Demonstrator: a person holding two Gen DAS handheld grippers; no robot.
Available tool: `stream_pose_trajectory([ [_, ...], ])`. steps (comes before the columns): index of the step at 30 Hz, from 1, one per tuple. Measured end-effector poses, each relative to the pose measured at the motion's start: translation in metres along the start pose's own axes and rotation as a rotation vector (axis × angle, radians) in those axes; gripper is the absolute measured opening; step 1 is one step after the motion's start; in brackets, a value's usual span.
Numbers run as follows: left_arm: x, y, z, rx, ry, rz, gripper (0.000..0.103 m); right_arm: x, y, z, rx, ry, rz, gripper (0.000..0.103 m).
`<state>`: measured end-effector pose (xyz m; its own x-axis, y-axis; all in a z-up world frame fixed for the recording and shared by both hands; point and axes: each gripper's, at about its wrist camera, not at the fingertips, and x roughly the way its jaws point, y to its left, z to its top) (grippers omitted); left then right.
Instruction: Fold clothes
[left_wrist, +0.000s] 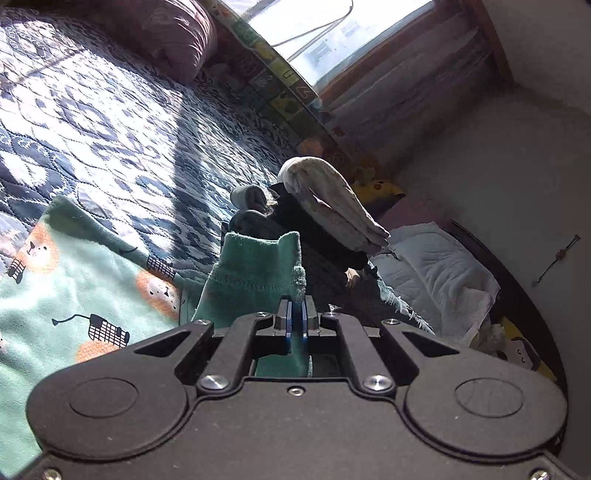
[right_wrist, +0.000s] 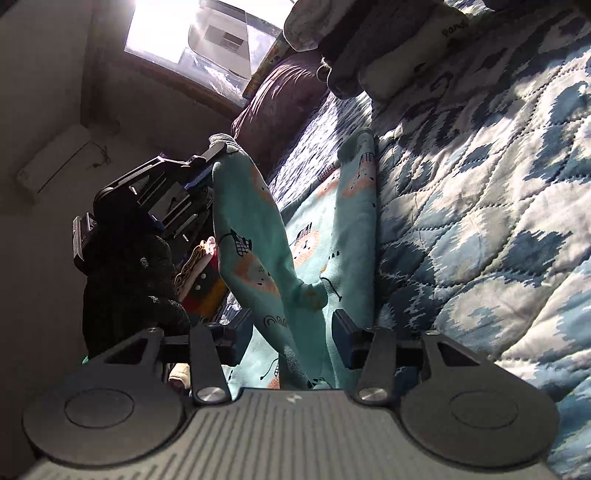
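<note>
Teal pyjama trousers (left_wrist: 74, 295) printed with orange lions lie on the bed. My left gripper (left_wrist: 297, 306) is shut on the dark green cuff (left_wrist: 258, 273) of one leg. In the right wrist view that leg (right_wrist: 251, 229) rises off the bed to the left gripper (right_wrist: 207, 162), while the other leg (right_wrist: 356, 184) lies flat. My right gripper (right_wrist: 288, 341) stands open low over the trousers near the crotch, with cloth running between its blue pads (right_wrist: 341, 339) but not clamped.
A blue and white quilted bedspread (left_wrist: 110, 122) covers the bed. A maroon duvet roll (left_wrist: 166, 37) sits by the window (left_wrist: 332, 33). Folded clothes (left_wrist: 332, 206) are piled ahead of the left gripper, with a white padded cloth (left_wrist: 436, 273) and a wall beyond.
</note>
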<state>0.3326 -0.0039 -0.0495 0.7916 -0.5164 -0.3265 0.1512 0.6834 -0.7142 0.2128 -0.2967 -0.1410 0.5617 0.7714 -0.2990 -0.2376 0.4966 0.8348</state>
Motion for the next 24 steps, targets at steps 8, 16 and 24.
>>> stream_pose_trajectory([
  [8, 0.055, 0.004, -0.005, 0.017, 0.045, 0.124, 0.002, 0.000, 0.021, -0.039, -0.180, 0.040, -0.176, 0.037],
  [16, 0.092, 0.005, -0.017, 0.116, 0.097, 0.226, 0.002, 0.000, 0.009, -0.037, -0.132, 0.045, -0.191, 0.036],
  [24, 0.137, 0.007, -0.033, 0.211, 0.200, 0.337, 0.004, 0.002, 0.004, -0.033, -0.098, 0.061, -0.187, 0.035],
])
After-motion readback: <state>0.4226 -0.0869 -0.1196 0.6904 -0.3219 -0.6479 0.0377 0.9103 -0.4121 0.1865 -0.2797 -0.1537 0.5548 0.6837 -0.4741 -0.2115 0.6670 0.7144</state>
